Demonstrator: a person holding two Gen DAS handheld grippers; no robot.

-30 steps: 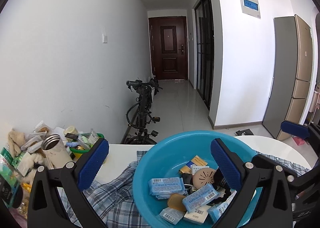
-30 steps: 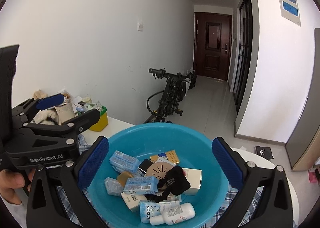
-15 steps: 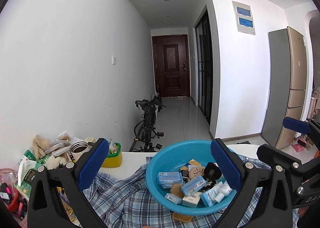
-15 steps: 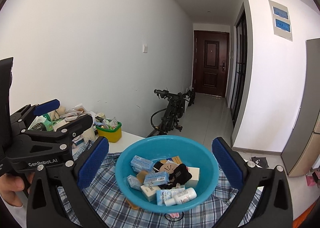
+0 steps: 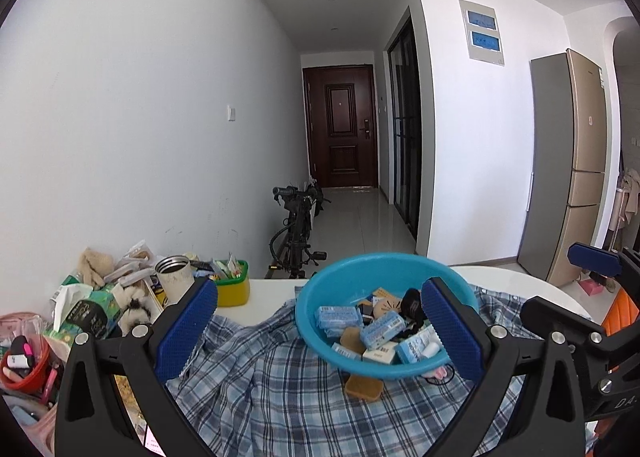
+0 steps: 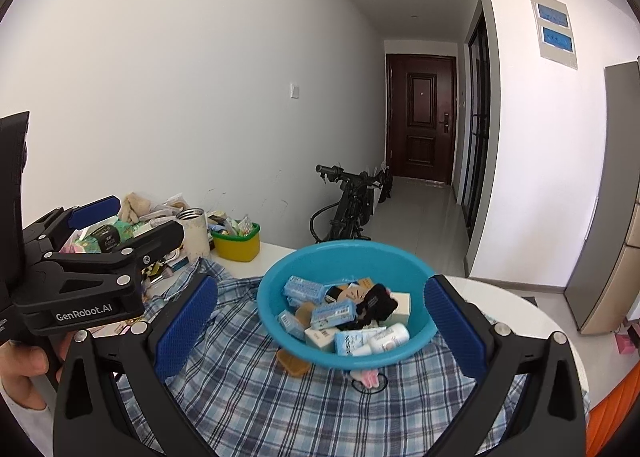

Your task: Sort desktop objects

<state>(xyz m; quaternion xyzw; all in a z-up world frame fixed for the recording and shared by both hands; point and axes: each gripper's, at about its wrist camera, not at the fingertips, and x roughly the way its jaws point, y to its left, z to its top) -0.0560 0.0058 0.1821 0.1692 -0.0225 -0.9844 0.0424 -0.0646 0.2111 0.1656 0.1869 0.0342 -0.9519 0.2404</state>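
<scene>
A blue plastic basin (image 5: 384,269) (image 6: 340,257) sits on a crumpled blue plaid shirt (image 5: 280,397) (image 6: 260,397) on a white table. It holds several small items: blue wrapped packs (image 5: 338,315) (image 6: 304,289), a black pouch (image 6: 376,303), white boxes and a white tube (image 6: 390,335). A brown sponge-like piece (image 5: 363,387) (image 6: 294,363) lies on the shirt by the basin's near side. My left gripper (image 5: 320,333) and my right gripper (image 6: 320,331) are both open, empty, held back from the basin and above the shirt.
A cluttered pile at the table's left includes a metal flask (image 5: 174,281) (image 6: 196,233), a yellow tub (image 5: 232,289) (image 6: 236,243), packets and a red cup (image 5: 20,369). A bicycle (image 5: 296,233) stands in the hallway beyond. The white tabletop's rim (image 6: 560,337) curves at the right.
Both grippers have pulled back and up from the basin, so it looks smaller and farther. More of the plaid shirt and the left clutter has come into view. Both stay open.
</scene>
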